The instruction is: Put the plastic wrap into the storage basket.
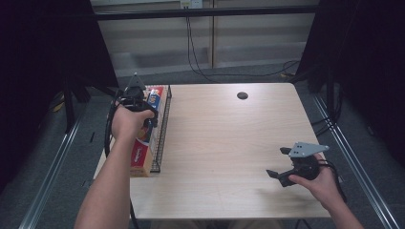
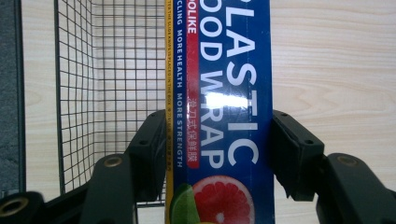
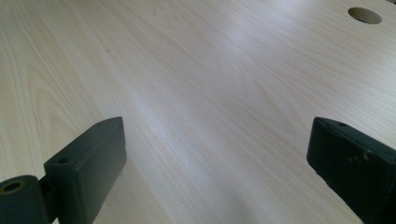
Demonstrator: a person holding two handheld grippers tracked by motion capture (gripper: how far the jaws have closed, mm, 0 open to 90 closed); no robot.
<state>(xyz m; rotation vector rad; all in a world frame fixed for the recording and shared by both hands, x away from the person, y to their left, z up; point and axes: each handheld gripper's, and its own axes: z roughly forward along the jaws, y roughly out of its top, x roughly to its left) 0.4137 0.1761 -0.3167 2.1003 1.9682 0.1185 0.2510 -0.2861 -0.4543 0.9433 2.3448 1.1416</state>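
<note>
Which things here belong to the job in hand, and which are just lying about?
Part of the job: plastic food wrap box, clamped in the left gripper; wire basket.

Just there: right gripper, open over the bare table; round table hole.

food wrap box (image 1: 145, 143) in wire basket (image 1: 162, 129) | basket at table's (image 1: 224, 143) left edge | cable hole (image 1: 242, 95) far side

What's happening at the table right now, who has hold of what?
A person works with a gripper in each hand. The left gripper is clamped on a blue plastic food wrap box, held over the black wire basket at the table's left edge. A second long box lies in the basket. The right gripper is open and holds nothing, above bare tabletop near the right front corner.
</note>
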